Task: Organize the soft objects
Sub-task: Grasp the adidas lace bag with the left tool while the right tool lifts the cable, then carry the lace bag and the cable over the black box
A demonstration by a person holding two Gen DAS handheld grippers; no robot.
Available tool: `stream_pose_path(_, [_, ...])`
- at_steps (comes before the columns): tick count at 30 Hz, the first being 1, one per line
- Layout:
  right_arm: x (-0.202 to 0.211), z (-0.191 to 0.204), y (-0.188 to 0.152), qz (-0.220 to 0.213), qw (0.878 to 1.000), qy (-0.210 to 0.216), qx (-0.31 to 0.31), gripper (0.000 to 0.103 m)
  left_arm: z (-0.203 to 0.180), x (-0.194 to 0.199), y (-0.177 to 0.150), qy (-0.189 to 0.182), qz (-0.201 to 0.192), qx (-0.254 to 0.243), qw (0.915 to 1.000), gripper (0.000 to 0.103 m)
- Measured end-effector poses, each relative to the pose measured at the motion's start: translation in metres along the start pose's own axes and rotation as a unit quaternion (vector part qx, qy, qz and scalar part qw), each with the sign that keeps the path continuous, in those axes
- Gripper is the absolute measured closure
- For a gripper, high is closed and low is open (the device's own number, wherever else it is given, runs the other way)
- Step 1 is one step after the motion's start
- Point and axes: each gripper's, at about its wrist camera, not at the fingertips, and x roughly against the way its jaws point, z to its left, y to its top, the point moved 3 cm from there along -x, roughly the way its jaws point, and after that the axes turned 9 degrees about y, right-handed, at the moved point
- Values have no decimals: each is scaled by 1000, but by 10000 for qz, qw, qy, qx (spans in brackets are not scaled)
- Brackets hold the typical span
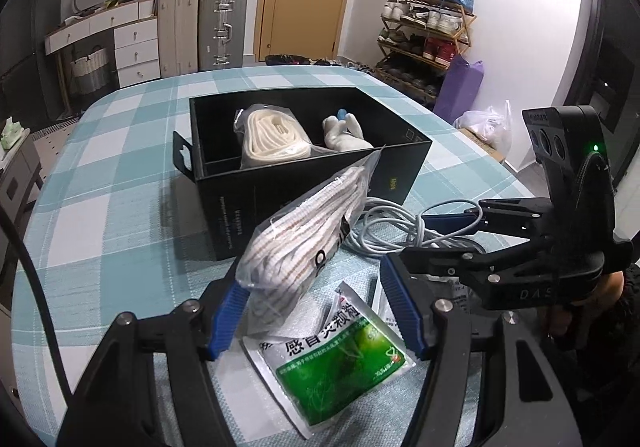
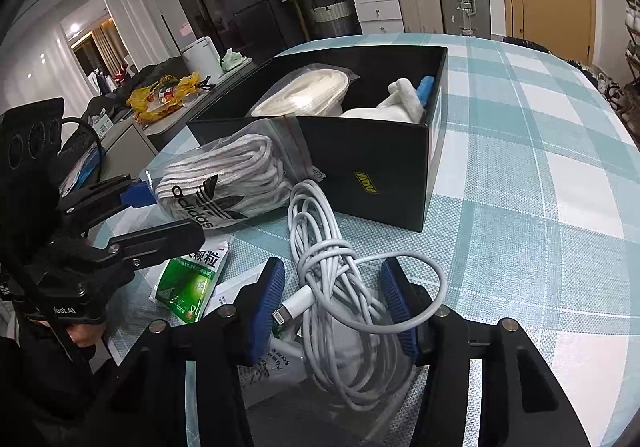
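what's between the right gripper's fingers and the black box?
Right wrist view: the coiled white cable fills that stretch, running from between the open right gripper up to the black box wall. Nothing else intervenes.

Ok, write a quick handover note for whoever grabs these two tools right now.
Left tool: open, straddling the bagged striped socks, which lean against the black box; not gripped.
Right tool: open around the white cable bundle on the table; not gripped.
Done: the bagged cream roll and the white soft toy are in the box.
Left: socks, cable, and the green sachet, lying by the left tool, remain outside the box.
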Motion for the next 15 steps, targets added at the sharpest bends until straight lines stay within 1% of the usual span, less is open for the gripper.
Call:
stream_pose_path(1, [-1,0,0,-3,10000,9,-6,51,-1,-1,-1,-23,2,-11,10000,40])
stream_pose_path(3, [-1,2,0,2,10000,-2,3,51,-4,-4,0,-36,17,-24,10000,51])
stream_pose_path(4, [-1,3,0,1,10000,-3,5,51,-5,-6,0,-31,37,-24,10000,53])
stream_pose_path(7, [-2,3,0,-2,10000,-2,12,51,-9,-12,1,131,77,-80,9999,58])
stream_pose_path(9, [-1,2,-1,-6,10000,-1,7,52,-11,-15,0,161,106,-93,9998,65])
stream_pose_path(10, [-1,2,-1,-17,10000,11,4,53,-12,-15,0,145,91,-84,9998,66])
stream_pose_path(12, [2,2,-2,-49,10000,20,9,57,-12,-14,0,138,50,-79,9999,78])
stream_pose_path(13, [3,2,-1,-78,10000,12,23,59,-11,-13,-1,119,35,-62,9999,79])
stream_pose_path(14, [5,2,-1,-113,9999,13,46,64,-11,-11,-1,103,15,-32,9999,81])
stream_pose_path(15, [7,3,-1,-133,9999,-14,70,65,-10,-10,-1,89,-6,1,10000,82])
